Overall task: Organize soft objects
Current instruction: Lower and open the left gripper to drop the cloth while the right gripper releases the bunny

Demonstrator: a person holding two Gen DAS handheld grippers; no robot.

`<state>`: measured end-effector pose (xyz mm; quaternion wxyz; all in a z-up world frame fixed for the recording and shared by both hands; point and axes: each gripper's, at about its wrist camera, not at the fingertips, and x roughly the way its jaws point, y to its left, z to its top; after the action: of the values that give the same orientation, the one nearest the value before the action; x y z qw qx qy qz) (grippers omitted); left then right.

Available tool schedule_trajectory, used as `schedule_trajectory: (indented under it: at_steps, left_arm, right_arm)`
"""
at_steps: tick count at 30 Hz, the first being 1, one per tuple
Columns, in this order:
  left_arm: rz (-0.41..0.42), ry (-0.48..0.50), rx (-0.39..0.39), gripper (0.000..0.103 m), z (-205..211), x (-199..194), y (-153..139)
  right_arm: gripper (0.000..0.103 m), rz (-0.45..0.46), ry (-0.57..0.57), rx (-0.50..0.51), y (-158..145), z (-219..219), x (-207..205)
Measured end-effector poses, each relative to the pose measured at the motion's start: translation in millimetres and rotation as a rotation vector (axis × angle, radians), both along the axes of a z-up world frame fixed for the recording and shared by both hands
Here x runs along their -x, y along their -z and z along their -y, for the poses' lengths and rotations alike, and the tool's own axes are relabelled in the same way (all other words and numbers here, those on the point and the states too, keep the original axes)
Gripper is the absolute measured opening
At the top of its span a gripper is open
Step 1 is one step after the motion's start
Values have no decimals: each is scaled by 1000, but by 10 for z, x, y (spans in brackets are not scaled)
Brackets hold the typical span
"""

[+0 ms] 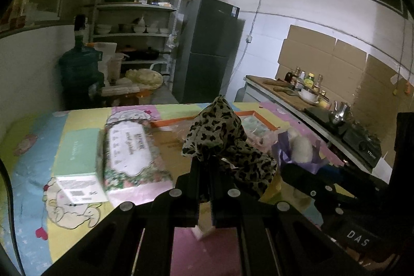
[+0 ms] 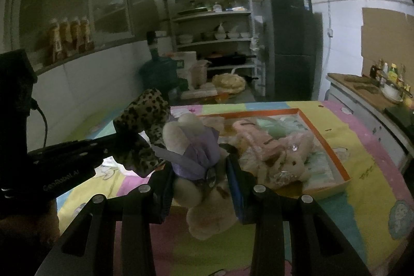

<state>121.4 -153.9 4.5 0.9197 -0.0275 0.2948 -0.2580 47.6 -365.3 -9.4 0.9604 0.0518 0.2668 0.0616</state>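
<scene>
A: Holding a leopard-print cloth (image 1: 222, 136) up off the table (image 1: 33, 162) with the left gripper (image 1: 205, 164), fingers clenched tight on its lower folds, the rest bunching above and draping to the right.

B: Gripping a cream plush toy (image 2: 204, 201) in a purple dress (image 2: 199, 154) with the right gripper (image 2: 200, 172), fingers clamped on either side of its body, part way closed, legs dangling below.

A: Hanging side by side, cloth and toy, the cloth's edge seeming to brush the toy's head in the right wrist view.

B: Sitting beyond both, toward the table's far right corner, an orange-rimmed tray (image 2: 336, 162). Already lying inside it, a pink plush rabbit (image 2: 274, 146), plus some pale green packets, too blurred to name.

A: Resting toward the left side of the table, a flowery tissue pack (image 1: 132, 151), and touching its left flank, a mint-green box (image 1: 77, 154) with a white label end.

B: Covering the whole table, a cartoon-print cloth in pastel patches.
</scene>
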Motion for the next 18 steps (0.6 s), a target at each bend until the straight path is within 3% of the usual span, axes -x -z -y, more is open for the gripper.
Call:
schedule_trajectory:
  at_steps: [18]
  left_arm:
    - [-69,-40,-25,6,444,-462,150]
  right_arm:
    - [38,1,47,-32,154,378,-355]
